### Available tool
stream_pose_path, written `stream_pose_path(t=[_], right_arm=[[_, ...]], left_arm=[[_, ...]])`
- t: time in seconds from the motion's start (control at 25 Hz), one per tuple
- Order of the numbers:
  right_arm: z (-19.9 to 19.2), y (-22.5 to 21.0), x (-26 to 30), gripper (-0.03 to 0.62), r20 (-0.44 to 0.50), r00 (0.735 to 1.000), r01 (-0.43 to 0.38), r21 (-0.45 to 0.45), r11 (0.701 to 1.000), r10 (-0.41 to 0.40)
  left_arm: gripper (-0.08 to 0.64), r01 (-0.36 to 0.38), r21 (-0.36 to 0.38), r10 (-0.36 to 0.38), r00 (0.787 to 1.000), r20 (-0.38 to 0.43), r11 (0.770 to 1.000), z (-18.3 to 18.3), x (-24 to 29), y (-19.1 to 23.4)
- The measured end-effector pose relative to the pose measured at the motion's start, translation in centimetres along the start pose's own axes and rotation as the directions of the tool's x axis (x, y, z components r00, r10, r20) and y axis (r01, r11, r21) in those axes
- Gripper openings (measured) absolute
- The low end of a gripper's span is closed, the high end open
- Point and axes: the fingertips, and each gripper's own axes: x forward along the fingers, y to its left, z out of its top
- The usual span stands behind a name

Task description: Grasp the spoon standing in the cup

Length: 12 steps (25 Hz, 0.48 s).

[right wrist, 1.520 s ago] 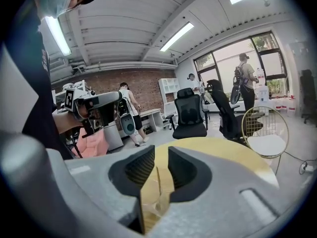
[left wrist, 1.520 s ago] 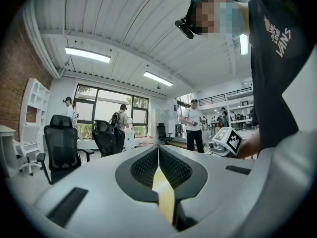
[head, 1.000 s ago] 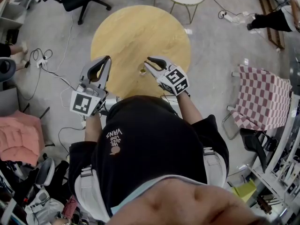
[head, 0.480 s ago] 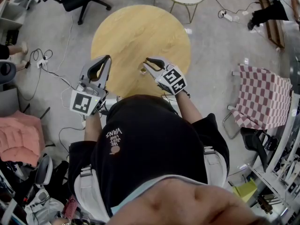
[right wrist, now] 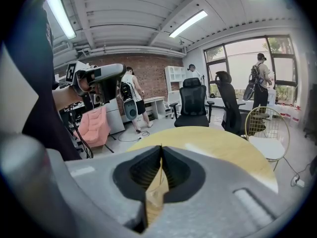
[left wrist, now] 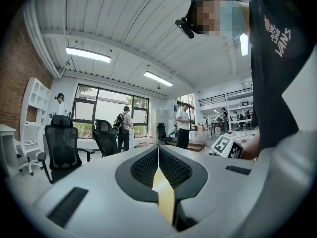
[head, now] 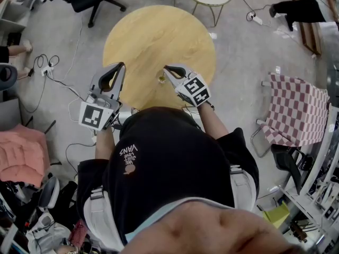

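Centrally, the round wooden table point(head: 153, 30) fills the upper middle of the head view, with grey floor around it. The left gripper point(head: 121, 66) hangs over the table's 8 o'clock rim. Its own view shows the jaws pressed together with nothing between them, facing out into the room rather than at the table top. The right gripper point(head: 166, 69) reaches in from 4 o'clock, and its tips stand over the table's near half. The cup point(head: 161, 80), small and hard to resolve, stands on the table toward its 6 o'clock edge. It sits just below the right gripper's tips, which lie at about its 1 o'clock, and it is well apart from the left gripper at its 9 o'clock. In the right gripper view the jaws are closed. A thin upright sliver, taken to be the handle of the spoon point(right wrist: 161, 145), is pinched at the tips and shows just above them.
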Motion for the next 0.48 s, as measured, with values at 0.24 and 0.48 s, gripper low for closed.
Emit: stream_pose_path(t=[0.24, 0.48], right_arm=[[0.05, 0.14, -0.20, 0.003, 0.003, 1.000, 0.006, 0.005, 1.000, -0.006], [0.47, 0.06, -0.68, 0.003, 0.016, 1.000, 0.020, 0.004, 1.000, -0.020]], left_arm=[[0.000, -0.002, 0.000, 0.002, 1.000, 0.000, 1.000, 0.03, -0.30, -0.18], [0.000, 0.004, 0.003, -0.004, 1.000, 0.000, 1.000, -0.02, -0.33, -0.39]])
